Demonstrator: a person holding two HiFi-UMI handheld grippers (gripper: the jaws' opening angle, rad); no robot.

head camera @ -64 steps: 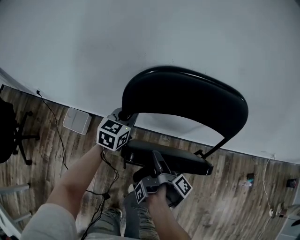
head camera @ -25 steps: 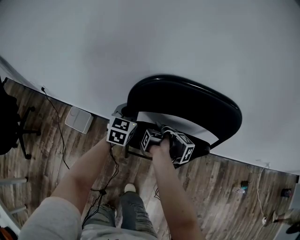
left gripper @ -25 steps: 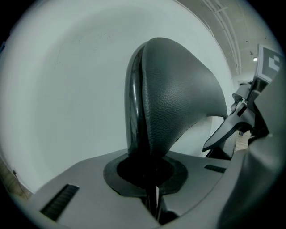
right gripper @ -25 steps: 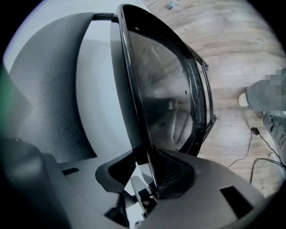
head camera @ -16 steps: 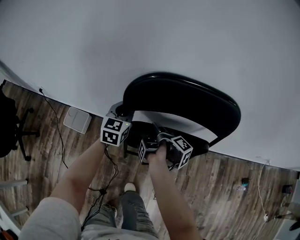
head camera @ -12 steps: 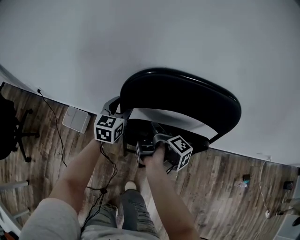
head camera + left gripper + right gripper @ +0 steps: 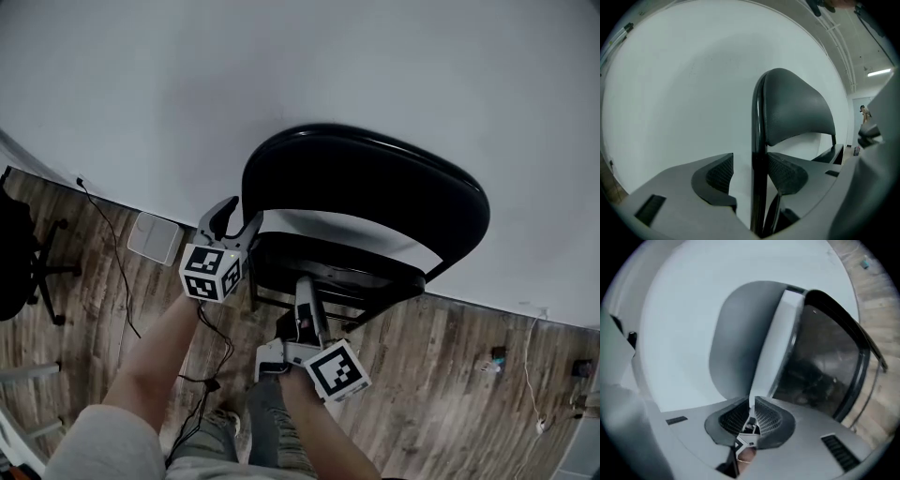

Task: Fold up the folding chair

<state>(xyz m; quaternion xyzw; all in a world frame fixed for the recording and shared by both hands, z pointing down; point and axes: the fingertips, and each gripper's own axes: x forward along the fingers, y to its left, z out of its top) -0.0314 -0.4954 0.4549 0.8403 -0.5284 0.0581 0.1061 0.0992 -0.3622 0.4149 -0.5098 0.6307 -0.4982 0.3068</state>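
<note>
**Left gripper straddles the back frame, right gripper faces the seat edge**

- Folding chair (image 7: 375,187) stands on the wood floor (image 7: 441,375), backrest toward the white wall (image 7: 281,66). From the head view the seat (image 7: 328,267) does not look flat against the backrest, so I'd say the fold isn't finished
- Left gripper (image 7: 236,221) is at 10 o'clock of the seat. Its jaws are spread and opening, with the frame tube (image 7: 758,140) between the pads, close to the right one and clear of the left. Not a pinch
- The tube's long axis runs 12 to 6 in the left gripper view, in line with the jaw gap
- Right gripper (image 7: 751,414) has its jaws closing, all but pressed together, with nothing in them. The seat's front edge lies at 12 o'clock from it, near but apart
- Key relation: the right gripper is nearer the seat, which lies dead ahead of it
- Room: cables and a white box (image 7: 155,239) lie on the floor at 9 o'clock, well apart
</note>
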